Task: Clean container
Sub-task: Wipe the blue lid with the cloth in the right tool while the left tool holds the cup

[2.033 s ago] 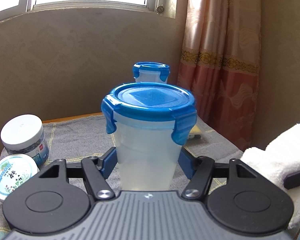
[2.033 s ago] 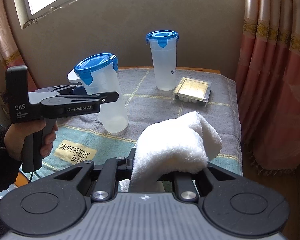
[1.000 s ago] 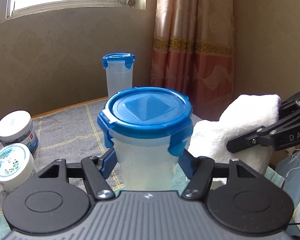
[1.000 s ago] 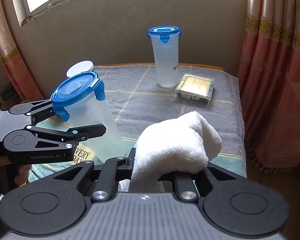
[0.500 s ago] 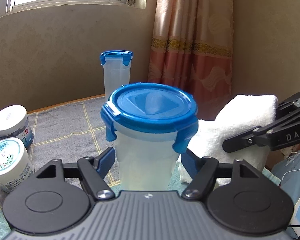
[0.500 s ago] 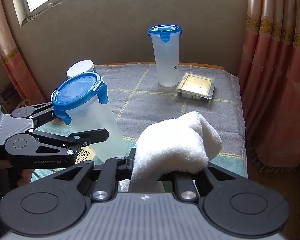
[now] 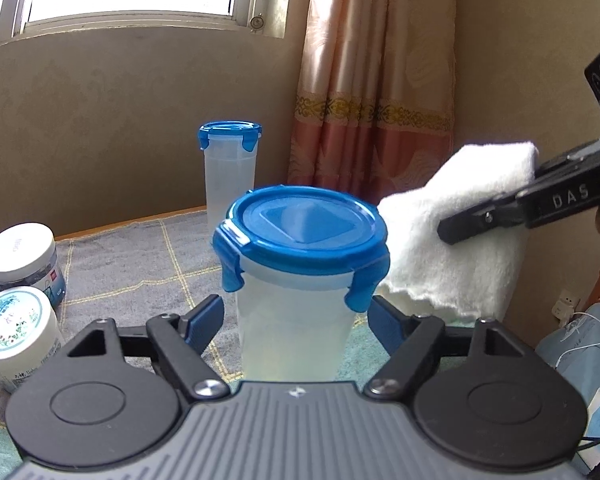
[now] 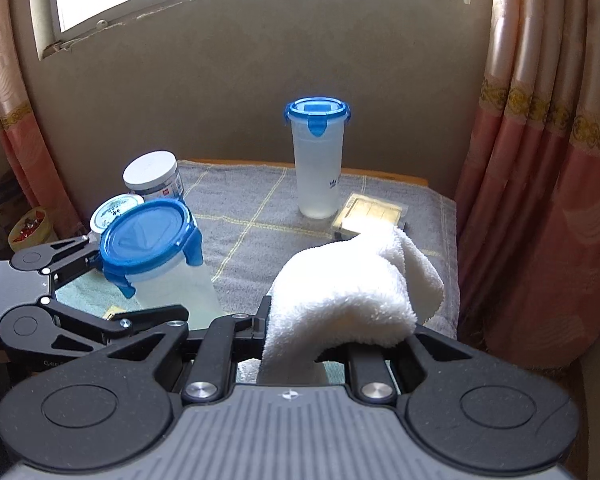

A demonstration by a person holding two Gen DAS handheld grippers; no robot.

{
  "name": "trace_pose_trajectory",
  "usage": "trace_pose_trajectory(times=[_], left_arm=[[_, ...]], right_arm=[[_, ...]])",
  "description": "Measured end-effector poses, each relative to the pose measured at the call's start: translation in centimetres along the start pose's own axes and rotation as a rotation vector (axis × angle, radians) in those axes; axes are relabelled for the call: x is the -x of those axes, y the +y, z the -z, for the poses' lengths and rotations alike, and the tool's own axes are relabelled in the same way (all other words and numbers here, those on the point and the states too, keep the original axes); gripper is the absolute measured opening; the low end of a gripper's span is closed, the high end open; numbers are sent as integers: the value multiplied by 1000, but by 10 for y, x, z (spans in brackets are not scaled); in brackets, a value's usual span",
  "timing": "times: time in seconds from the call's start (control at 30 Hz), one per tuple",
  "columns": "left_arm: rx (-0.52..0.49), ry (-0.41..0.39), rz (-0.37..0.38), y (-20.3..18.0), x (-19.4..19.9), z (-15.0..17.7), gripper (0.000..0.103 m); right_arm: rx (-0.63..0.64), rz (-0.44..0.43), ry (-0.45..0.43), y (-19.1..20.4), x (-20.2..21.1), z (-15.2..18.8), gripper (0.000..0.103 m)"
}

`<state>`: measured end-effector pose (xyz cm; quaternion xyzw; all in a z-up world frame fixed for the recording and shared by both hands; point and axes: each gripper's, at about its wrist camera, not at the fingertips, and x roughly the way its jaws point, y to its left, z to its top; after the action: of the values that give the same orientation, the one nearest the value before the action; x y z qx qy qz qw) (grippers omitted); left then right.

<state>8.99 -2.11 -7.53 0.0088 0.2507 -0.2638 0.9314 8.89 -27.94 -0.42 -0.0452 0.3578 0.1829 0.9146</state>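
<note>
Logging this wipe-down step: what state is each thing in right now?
Held container: lid clipped on, gripped by left gripper.
White towel: clamped in right gripper.
Tall container: upright, lid clipped shut.
Two white-lidded jars: closed, upright.
Flat box: lying closed.

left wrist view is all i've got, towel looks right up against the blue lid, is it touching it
observer: No. In the right wrist view the towel and the held container are apart, with grey table cloth showing between them.
operator: is the container upright
observer: No, it is tilted there. Its lid end leans to the left of that picture, with the left gripper jaws on either side of its body.
operator: anything past the towel i can't see
observer: Yes, a flat clear box lies on the cloth beside the tall container, beyond the towel that the right gripper holds.
</note>
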Motion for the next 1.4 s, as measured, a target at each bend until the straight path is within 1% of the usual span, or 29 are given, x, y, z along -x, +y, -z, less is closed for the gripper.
trace_pose_trajectory(times=[0.03, 0.13, 0.43, 0.53, 0.6, 0.7, 0.8, 0.87, 0.97, 1.13, 1.4], left_arm=[[1, 8, 1, 1, -1, 0, 69], [19, 16, 14, 4, -2, 2, 66], [7, 8, 25, 4, -2, 2, 66], [4, 4, 27, 5, -1, 2, 66], [0, 4, 31, 5, 0, 2, 66], [1, 3, 33, 5, -1, 1, 66], [3, 2, 35, 5, -1, 1, 66], [2, 1, 36, 6, -1, 1, 66], [6, -1, 38, 7, 0, 2, 66], [8, -1, 41, 8, 1, 2, 66], [8, 0, 41, 6, 0, 0, 66]], right_arm=[[24, 7, -14, 4, 2, -5, 19], [98, 28, -57, 17, 6, -22, 19], [317, 91, -184, 56, 21, -71, 19], [400, 82, -162, 78, 8, -68, 19], [441, 74, -132, 91, -2, -61, 19], [462, 38, -107, 104, -11, -53, 19], [443, -15, -85, 108, -14, -50, 19], [441, -37, -74, 109, -14, -48, 20], [412, -94, -56, 111, -11, -45, 20], [393, -152, -36, 113, -6, -41, 21], [383, -206, -13, 109, 6, -34, 22]])
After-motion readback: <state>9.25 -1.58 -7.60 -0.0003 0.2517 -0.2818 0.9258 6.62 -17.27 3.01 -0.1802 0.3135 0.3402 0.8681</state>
